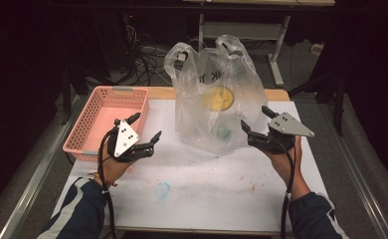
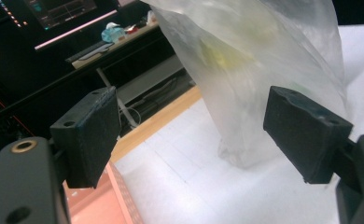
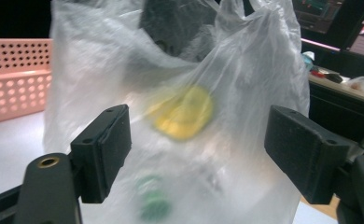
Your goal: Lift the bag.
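Observation:
A clear plastic bag (image 1: 214, 99) stands upright at the back middle of the white table (image 1: 207, 194). Inside it are a yellow thing (image 1: 219, 98) and a small green thing (image 1: 224, 133). My right gripper (image 1: 253, 115) is open just right of the bag, jaws pointing at it. In the right gripper view the bag (image 3: 180, 93) lies beyond the spread jaws of the right gripper (image 3: 196, 149), with the yellow thing (image 3: 182, 112) and green thing (image 3: 152, 200) blurred. My left gripper (image 1: 147, 125) is open between basket and bag. From the left gripper (image 2: 194, 135) the bag (image 2: 264, 70) is ahead, untouched.
A pink perforated basket (image 1: 102, 92) sits at the table's left back corner, also seen as the basket (image 3: 12, 79) in the right gripper view. A blue smear (image 1: 162, 189) and red stains mark the sheet. Cables and a desk frame (image 1: 276, 55) lie beyond the table.

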`<state>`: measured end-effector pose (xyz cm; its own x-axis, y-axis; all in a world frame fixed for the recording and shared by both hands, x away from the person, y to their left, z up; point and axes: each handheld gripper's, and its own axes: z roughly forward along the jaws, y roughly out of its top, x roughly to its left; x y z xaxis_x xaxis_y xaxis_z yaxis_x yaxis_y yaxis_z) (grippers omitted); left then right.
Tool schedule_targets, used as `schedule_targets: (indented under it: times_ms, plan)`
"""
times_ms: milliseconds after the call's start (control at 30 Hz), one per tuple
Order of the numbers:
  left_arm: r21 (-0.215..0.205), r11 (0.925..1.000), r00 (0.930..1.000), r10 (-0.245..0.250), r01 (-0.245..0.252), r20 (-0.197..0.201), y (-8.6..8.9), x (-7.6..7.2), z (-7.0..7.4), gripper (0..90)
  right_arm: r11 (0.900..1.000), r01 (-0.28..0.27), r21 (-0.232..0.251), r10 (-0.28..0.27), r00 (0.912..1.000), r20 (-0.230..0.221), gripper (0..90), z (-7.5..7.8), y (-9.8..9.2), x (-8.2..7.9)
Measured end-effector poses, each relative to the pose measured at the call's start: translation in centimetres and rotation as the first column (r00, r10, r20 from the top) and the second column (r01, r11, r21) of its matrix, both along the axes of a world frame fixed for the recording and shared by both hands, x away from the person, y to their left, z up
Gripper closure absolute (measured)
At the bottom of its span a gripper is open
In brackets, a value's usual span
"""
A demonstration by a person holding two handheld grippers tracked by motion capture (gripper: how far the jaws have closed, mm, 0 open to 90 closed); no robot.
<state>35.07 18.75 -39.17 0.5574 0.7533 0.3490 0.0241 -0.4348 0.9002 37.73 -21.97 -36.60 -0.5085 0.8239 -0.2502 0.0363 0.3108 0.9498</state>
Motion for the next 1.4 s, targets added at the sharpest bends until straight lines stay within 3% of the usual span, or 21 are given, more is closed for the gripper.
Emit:
schedule_targets:
  times_ms: [167, 500, 1033, 1400]
  plan:
    - [0.027, 0.9996, 1.0, 0.003, -0.003, 0.006, 0.1, -1.0, -0.5, 18.7, 1.0, -0.017, -0.001, 0.017, 0.9998, -0.013, 22.1, -0.6, -0.4, -1.1]
    - [0.041, 0.9989, 0.9998, 0.021, -0.021, 0.001, 1.1, -2.2, -1.5, 18.7, 0.999, -0.031, -0.01, 0.031, 0.9993, -0.023, 21.0, -1.2, -1.2, -3.1]
    - [0.083, 0.9963, 0.9991, 0.028, -0.025, -0.031, 2.1, -3.8, -2.8, 18.6, 0.998, -0.054, -0.032, 0.054, 0.9982, -0.027, 19.0, -2.0, -2.4, -4.8]
    - [0.122, 0.9918, 0.9979, 0.045, -0.039, -0.046, 2.7, -4.6, -3.8, 16.2, 0.996, -0.062, -0.059, 0.059, 0.9965, -0.059, 17.5, -3.7, -2.9, -5.8]
